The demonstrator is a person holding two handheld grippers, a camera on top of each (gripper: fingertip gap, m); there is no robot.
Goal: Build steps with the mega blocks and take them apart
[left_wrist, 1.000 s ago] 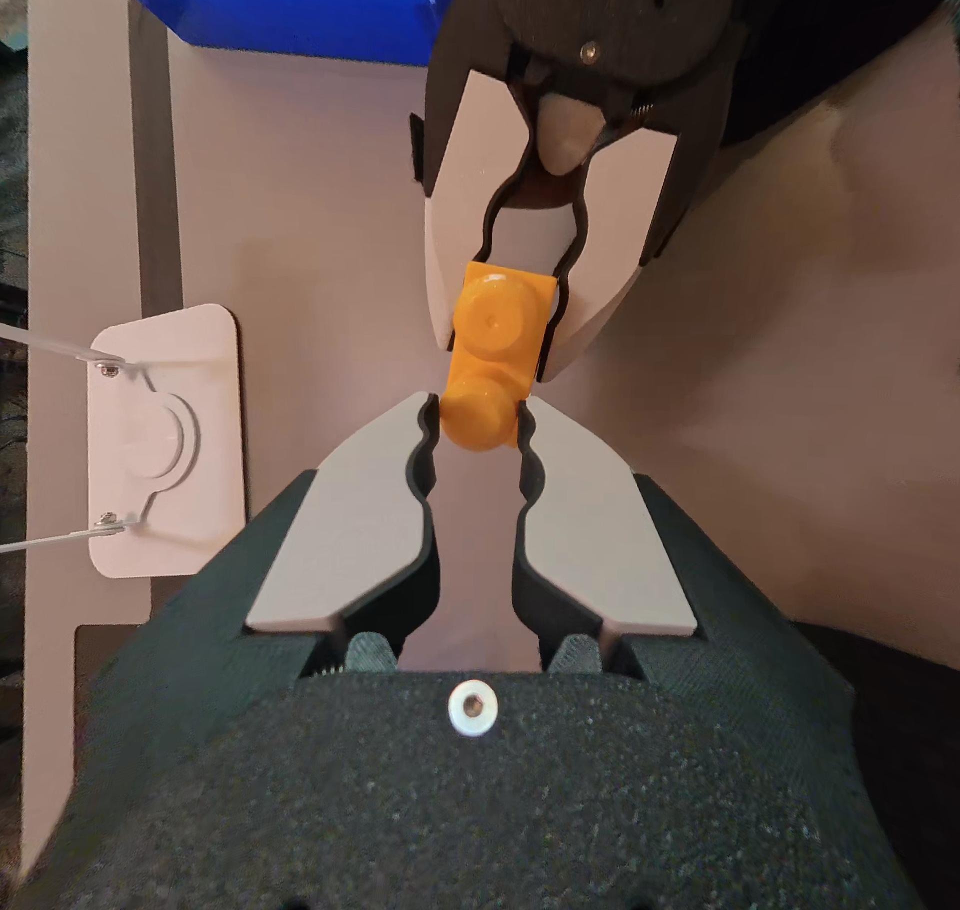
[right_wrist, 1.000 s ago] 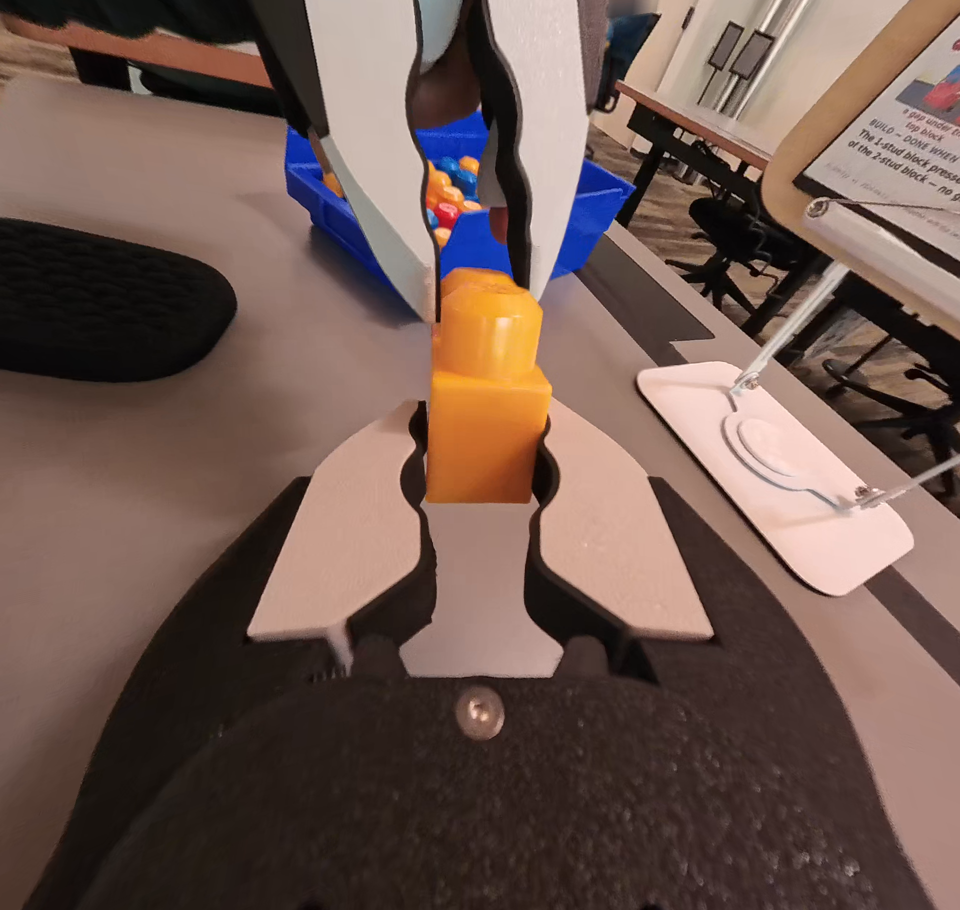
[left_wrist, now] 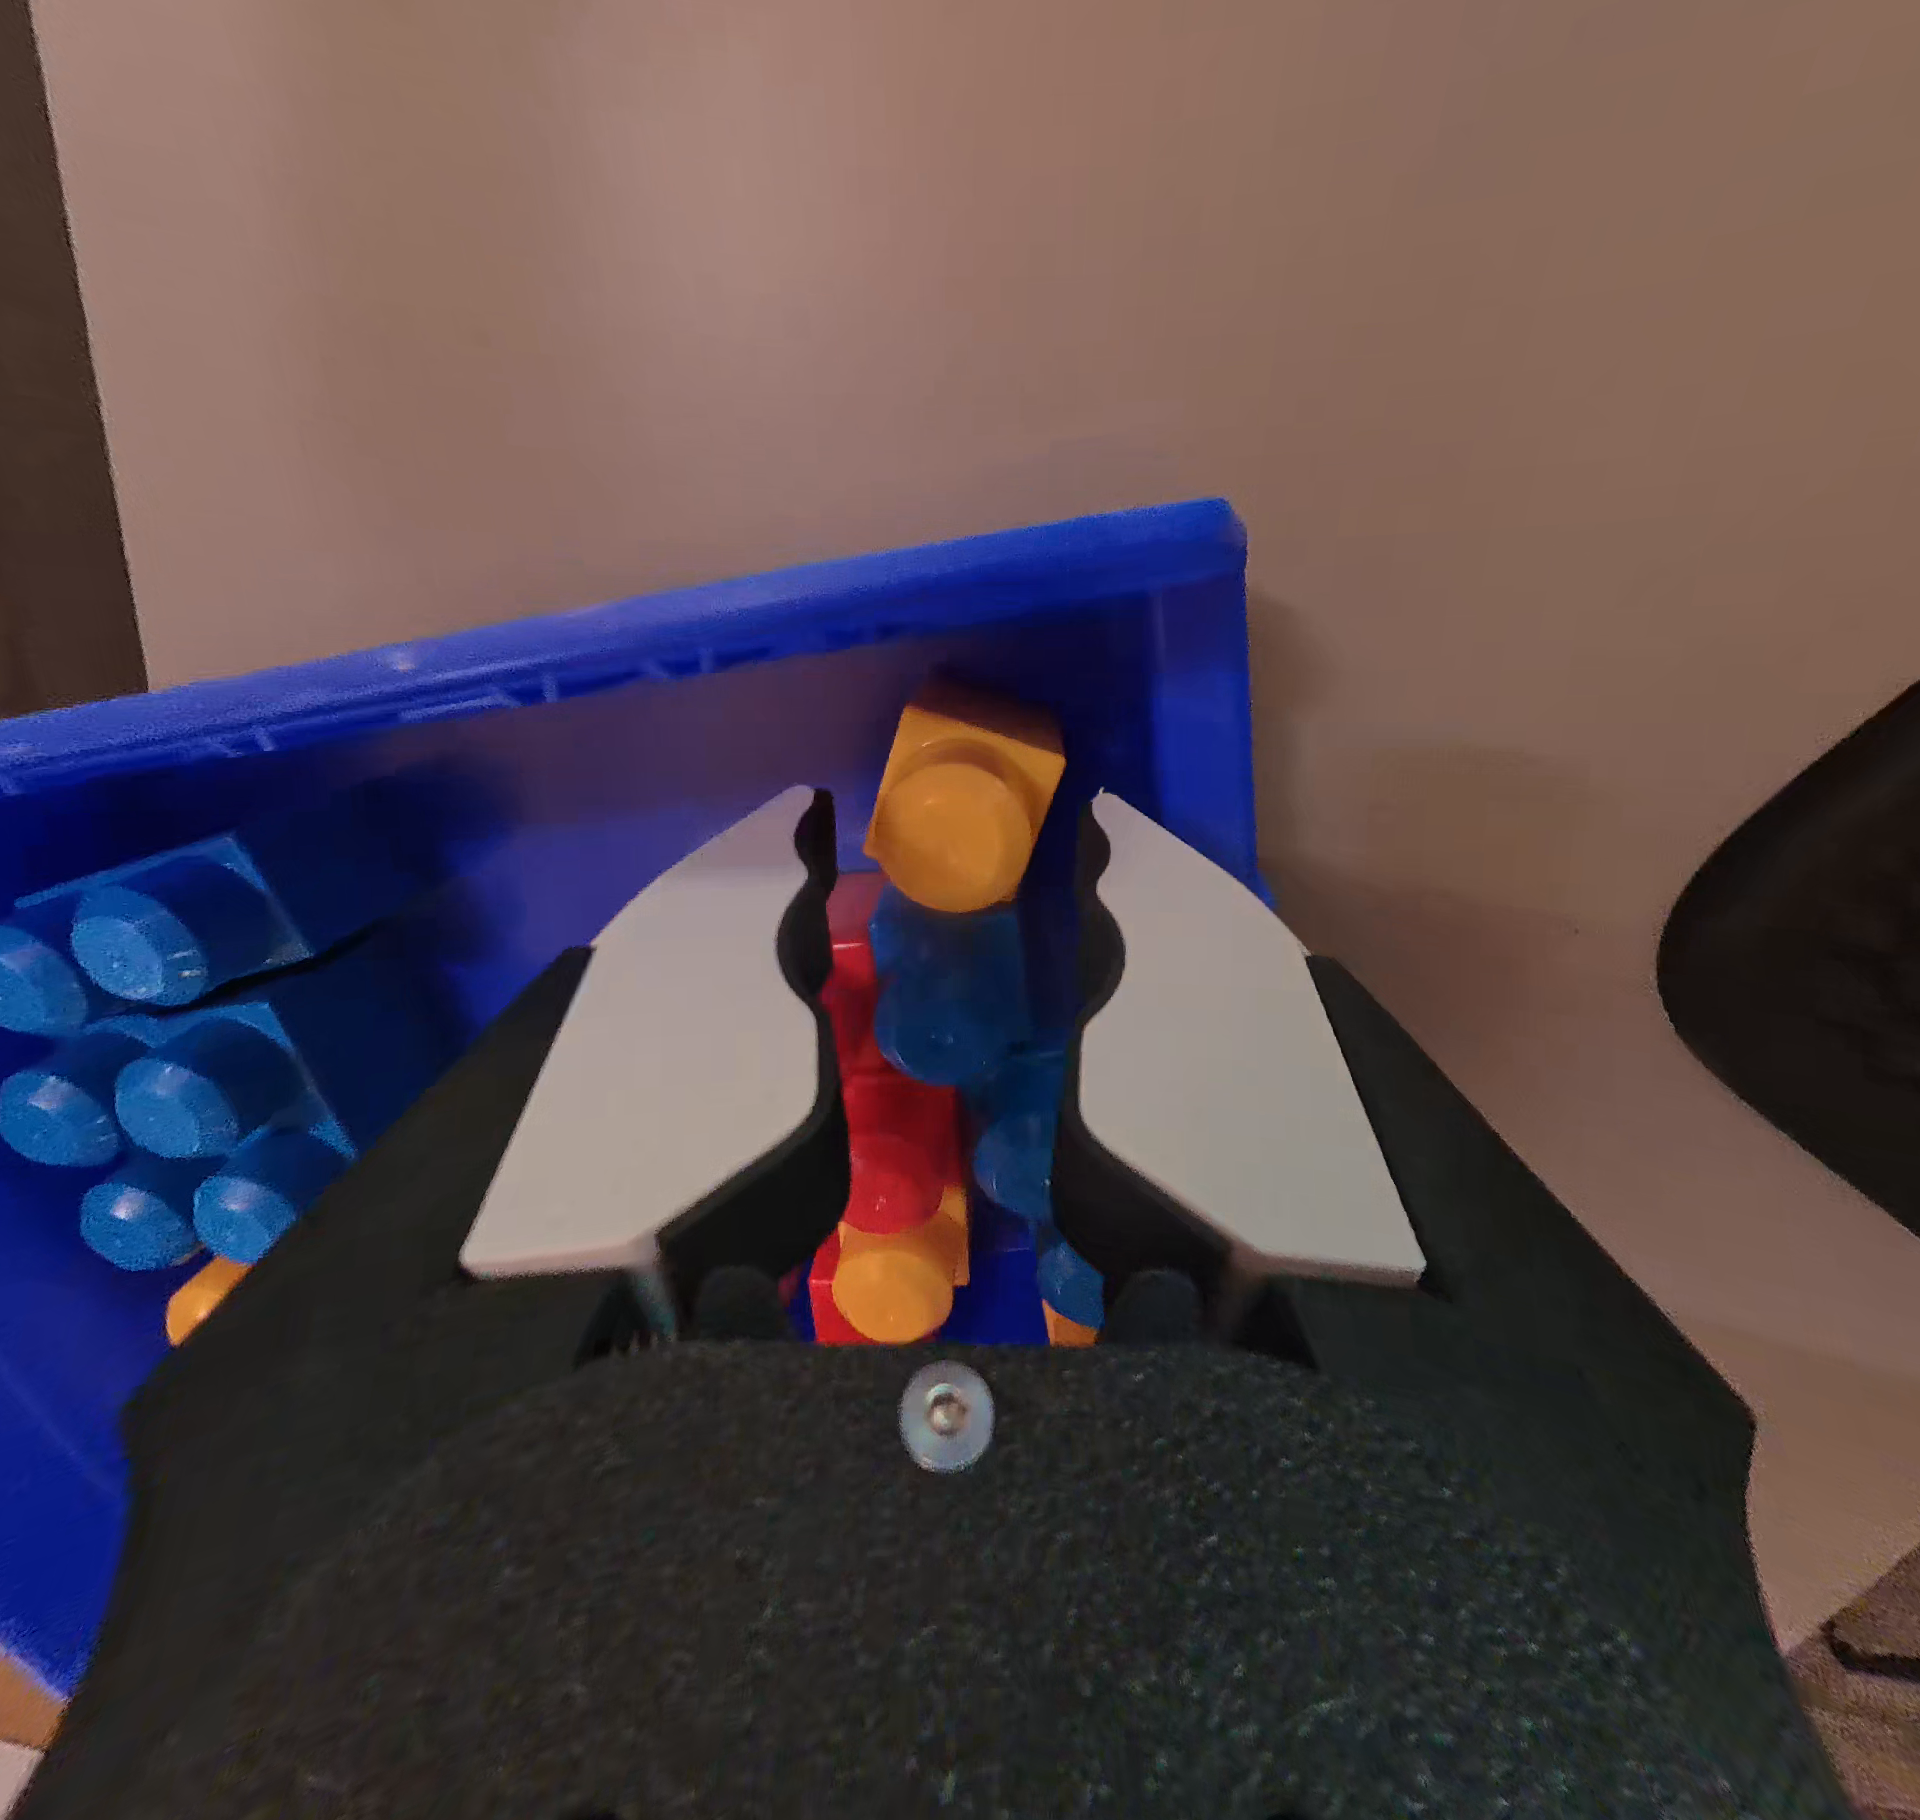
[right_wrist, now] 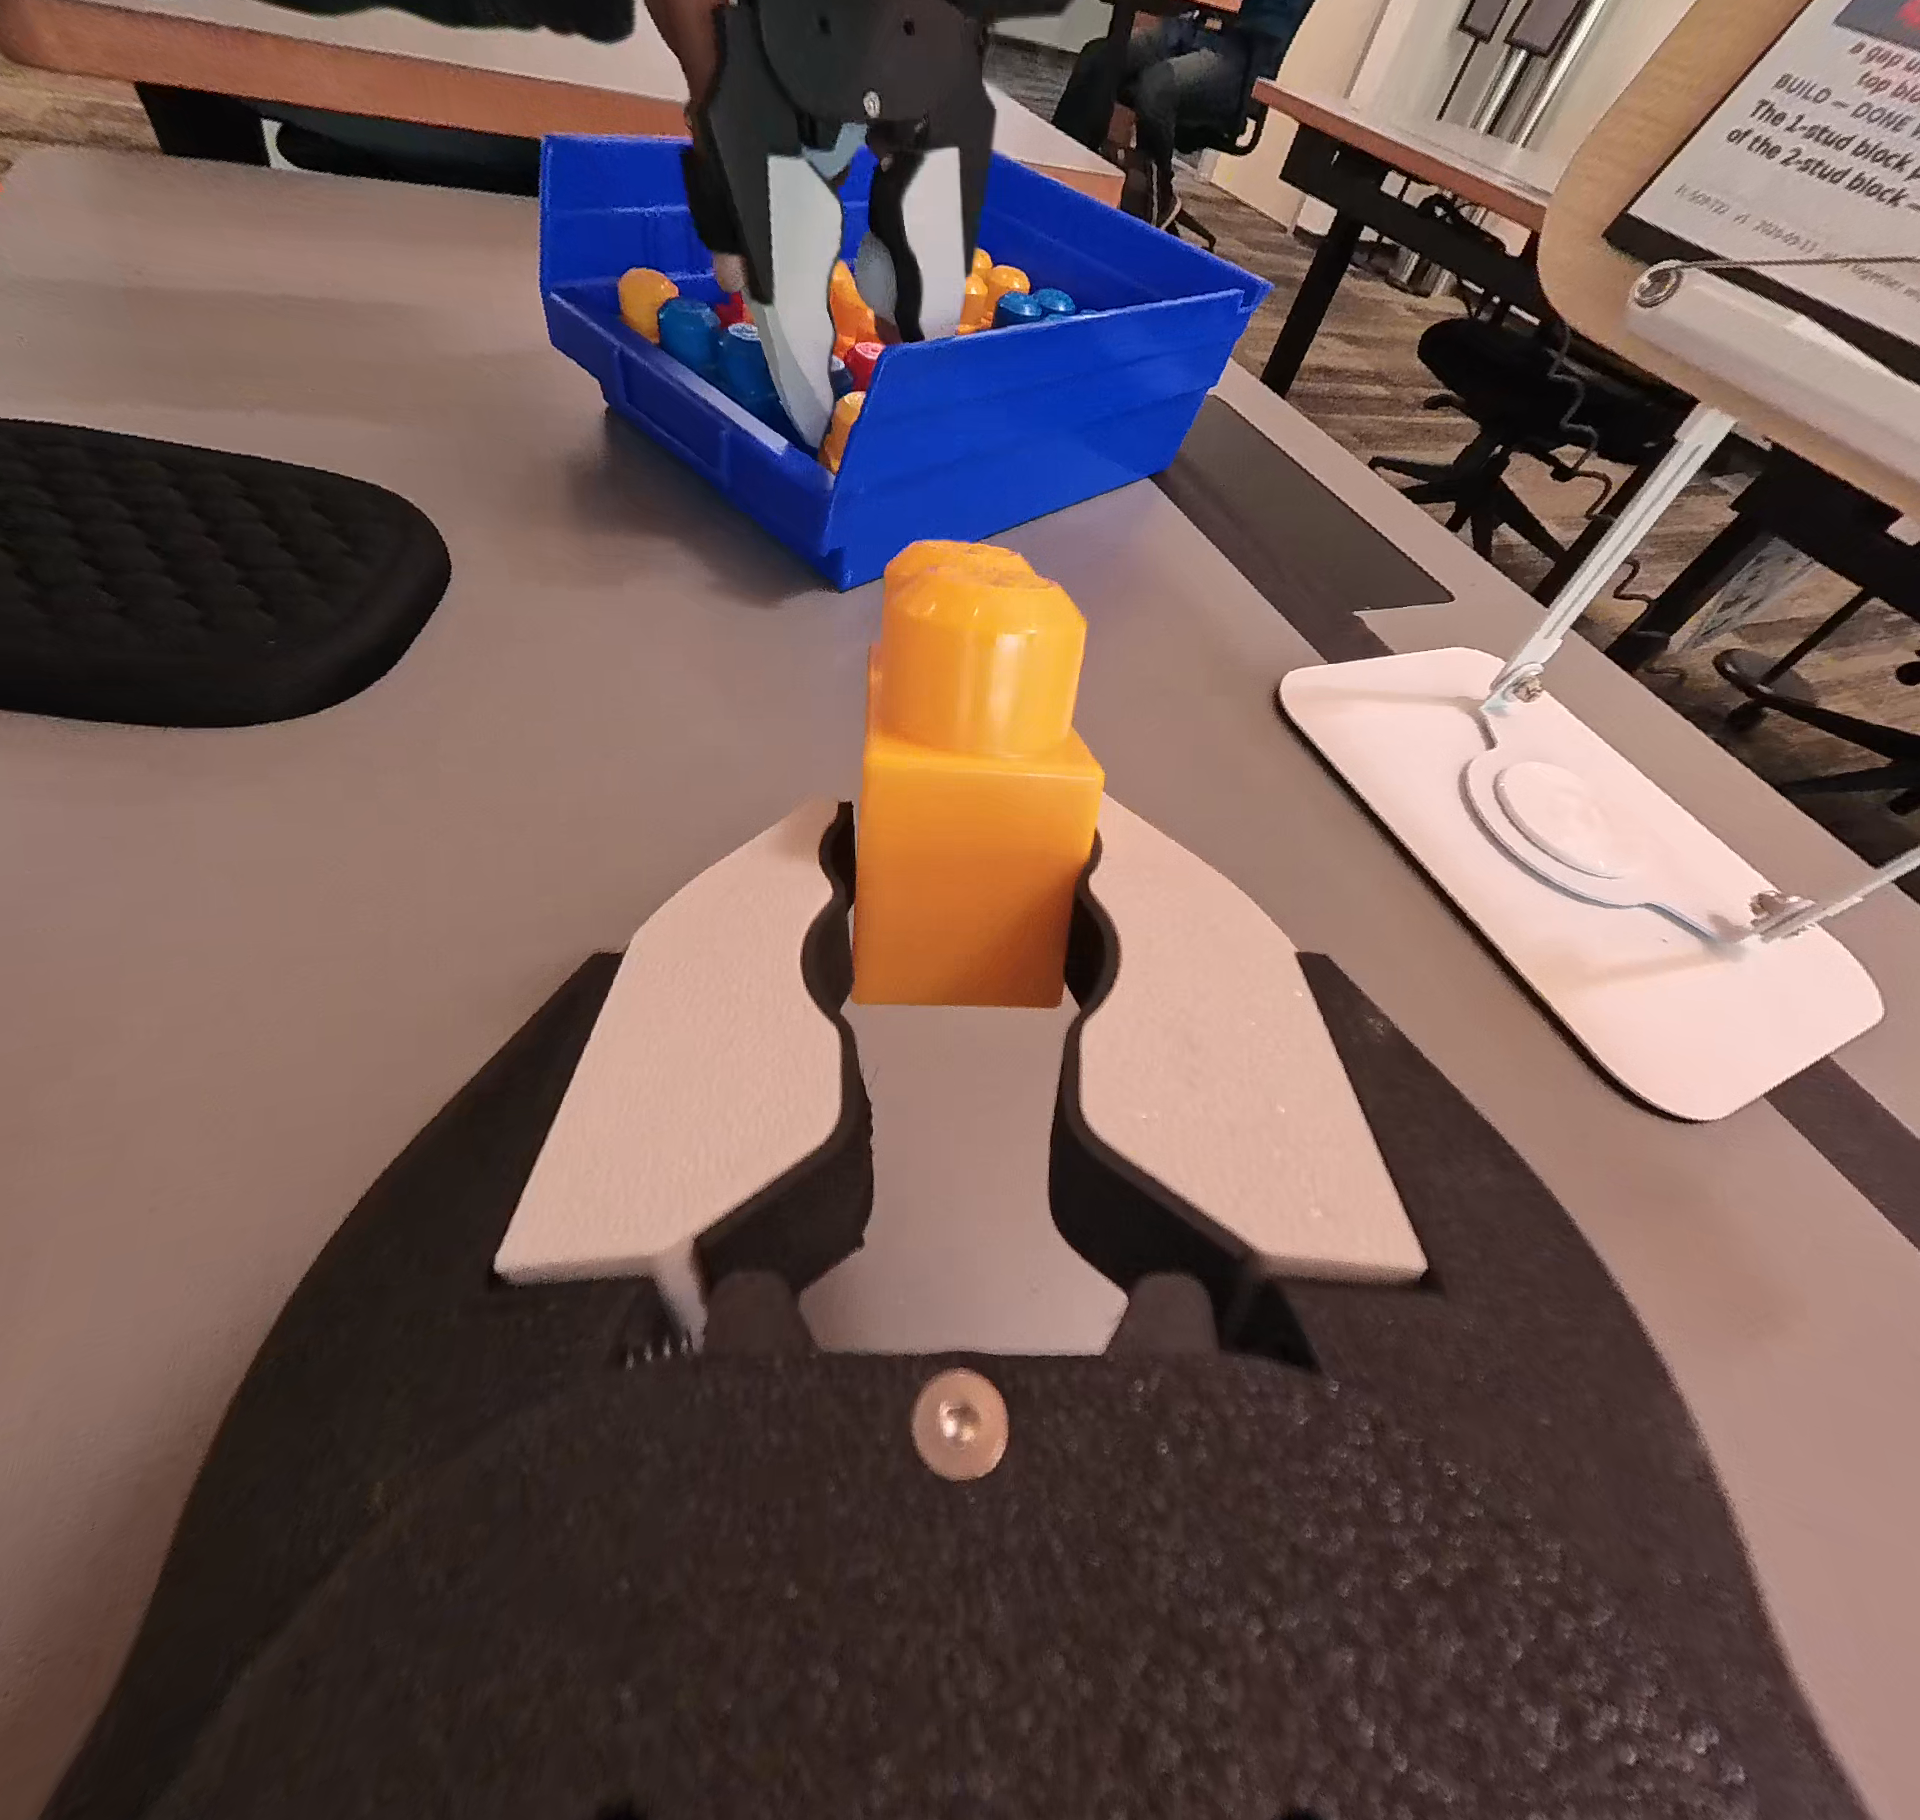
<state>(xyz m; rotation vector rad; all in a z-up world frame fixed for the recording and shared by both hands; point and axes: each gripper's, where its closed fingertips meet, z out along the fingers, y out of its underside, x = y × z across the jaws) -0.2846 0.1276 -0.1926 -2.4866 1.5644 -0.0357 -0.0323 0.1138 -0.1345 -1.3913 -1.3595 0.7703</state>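
My right gripper (right_wrist: 966, 820) is shut on an upright orange two-stud block (right_wrist: 977, 866) that stands on the grey table (right_wrist: 520, 835). My left gripper (left_wrist: 956, 804) is open over the right end of the blue bin (left_wrist: 623, 648). A small orange one-stud block (left_wrist: 961, 814) lies loose just past its fingertips, on top of blue and red blocks (left_wrist: 894, 1126). In the right wrist view the left gripper (right_wrist: 868, 383) reaches down into the bin (right_wrist: 1039, 440) with its fingers apart.
A black padded rest (right_wrist: 187, 575) lies on the table's left; it also shows in the left wrist view (left_wrist: 1808, 991). A white stand base (right_wrist: 1558, 887) with wire legs holds an instruction board (right_wrist: 1818, 108) on the right. A person sits at a far desk. My right fingertips sit around 25 cm from my left ones. It is some 20 cm from my left tips to the black padded rest (right_wrist: 187, 575).
My left gripper has pulled the one-stud block off the two-stud block, moved to the blue bin and opened. My right gripper still holds the two-stud block on the table.
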